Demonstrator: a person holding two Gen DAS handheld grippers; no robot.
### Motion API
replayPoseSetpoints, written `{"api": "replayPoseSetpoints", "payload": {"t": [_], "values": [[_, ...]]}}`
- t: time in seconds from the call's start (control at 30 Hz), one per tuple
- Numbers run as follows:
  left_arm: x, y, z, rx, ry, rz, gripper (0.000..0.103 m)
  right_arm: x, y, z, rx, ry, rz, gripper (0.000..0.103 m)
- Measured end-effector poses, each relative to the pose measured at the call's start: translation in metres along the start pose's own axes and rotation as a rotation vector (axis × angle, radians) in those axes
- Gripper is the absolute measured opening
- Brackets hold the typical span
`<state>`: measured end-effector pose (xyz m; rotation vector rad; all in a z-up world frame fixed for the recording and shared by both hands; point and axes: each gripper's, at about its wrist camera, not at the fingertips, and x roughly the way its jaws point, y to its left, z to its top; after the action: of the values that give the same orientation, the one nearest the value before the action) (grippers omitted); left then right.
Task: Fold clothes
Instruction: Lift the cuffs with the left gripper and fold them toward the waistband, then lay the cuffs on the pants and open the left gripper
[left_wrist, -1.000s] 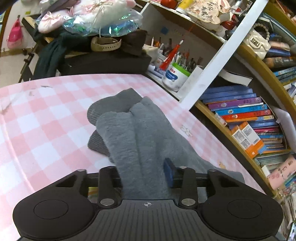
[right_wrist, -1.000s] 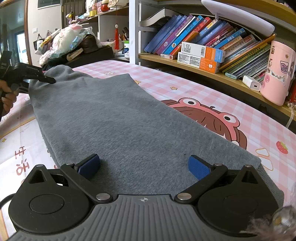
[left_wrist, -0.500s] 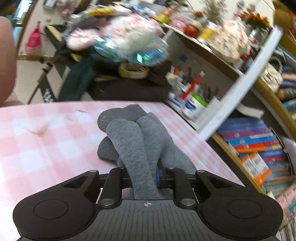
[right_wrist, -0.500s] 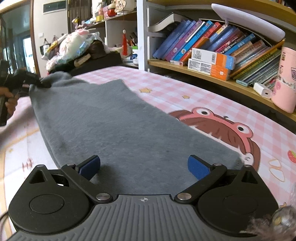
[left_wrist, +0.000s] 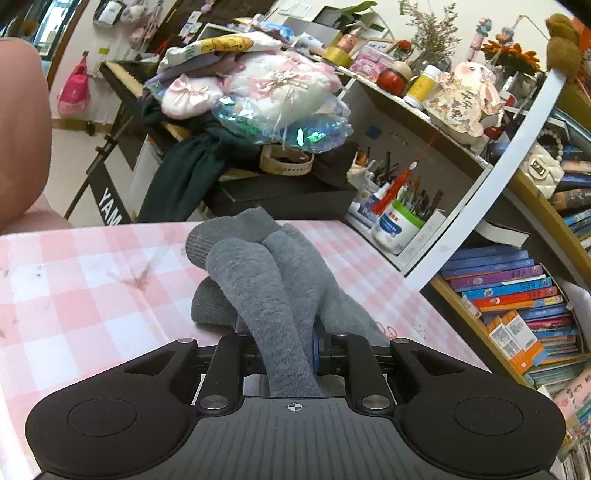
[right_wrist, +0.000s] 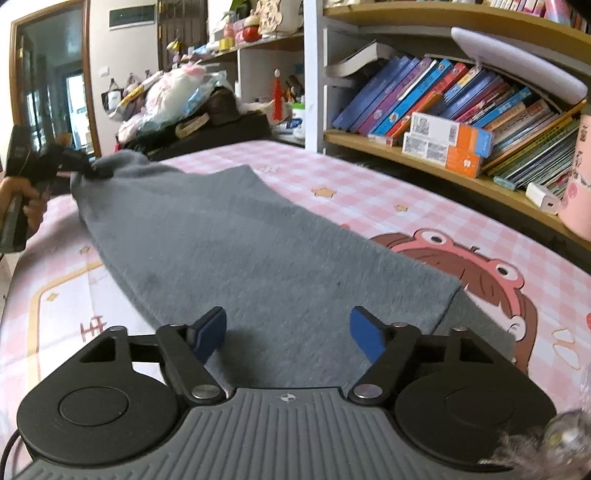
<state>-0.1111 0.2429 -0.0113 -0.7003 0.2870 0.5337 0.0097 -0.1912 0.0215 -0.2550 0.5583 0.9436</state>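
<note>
A grey knitted garment (right_wrist: 236, 251) lies stretched along the pink checked table. In the left wrist view its bunched end (left_wrist: 266, 280) rises in folds, and my left gripper (left_wrist: 286, 350) is shut on that fabric. The right wrist view shows the same left gripper (right_wrist: 92, 171) at the far left, pinching the garment's far corner, held by a hand (right_wrist: 26, 199). My right gripper (right_wrist: 288, 328) sits over the near end of the garment. Its jaws are closing, blue pads (right_wrist: 364, 332) still apart, with grey fabric lying between them.
The pink checked tablecloth (right_wrist: 406, 206) carries a cartoon print (right_wrist: 480, 273). Bookshelves with books (right_wrist: 443, 110) line the right side. A cluttered black box with bags and soft toys (left_wrist: 266, 110) stands beyond the table's far end, next to a pen cup (left_wrist: 397, 225).
My left gripper closed on the garment's end and bunched it upward. My right gripper's pads came nearer together over the near end. The garment shifted slightly on the table.
</note>
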Motion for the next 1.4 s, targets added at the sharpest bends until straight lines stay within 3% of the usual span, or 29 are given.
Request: {"api": "replayPoseSetpoints", "payload": {"t": [0.13, 0.27, 0.57, 0.8, 1.03, 1.3, 1.4], "values": [[-0.008, -0.014, 0.005, 0.025, -0.035, -0.048, 0.015, 0.004, 0.001, -0.004, -0.009, 0.011, -0.003, 0.071], [-0.021, -0.042, 0.008, 0.115, -0.084, -0.113, 0.015, 0.006, 0.001, -0.005, -0.004, 0.016, -0.001, 0.072], [-0.046, -0.113, -0.004, 0.426, -0.161, -0.202, 0.015, 0.006, 0.0, -0.004, -0.002, 0.018, 0.002, 0.072], [-0.057, -0.16, -0.029, 0.701, -0.149, -0.209, 0.016, 0.006, 0.0, -0.004, 0.0, 0.019, 0.001, 0.074], [-0.062, -0.191, -0.071, 0.954, -0.124, -0.247, 0.016, 0.006, 0.0, -0.005, -0.001, 0.02, 0.002, 0.074], [-0.06, -0.211, -0.168, 1.452, 0.044, -0.256, 0.024, 0.007, 0.0, -0.005, -0.001, 0.02, 0.002, 0.074], [-0.059, -0.209, -0.207, 1.638, 0.033, -0.221, 0.027, 0.007, 0.001, -0.005, -0.001, 0.02, 0.002, 0.075]]}}
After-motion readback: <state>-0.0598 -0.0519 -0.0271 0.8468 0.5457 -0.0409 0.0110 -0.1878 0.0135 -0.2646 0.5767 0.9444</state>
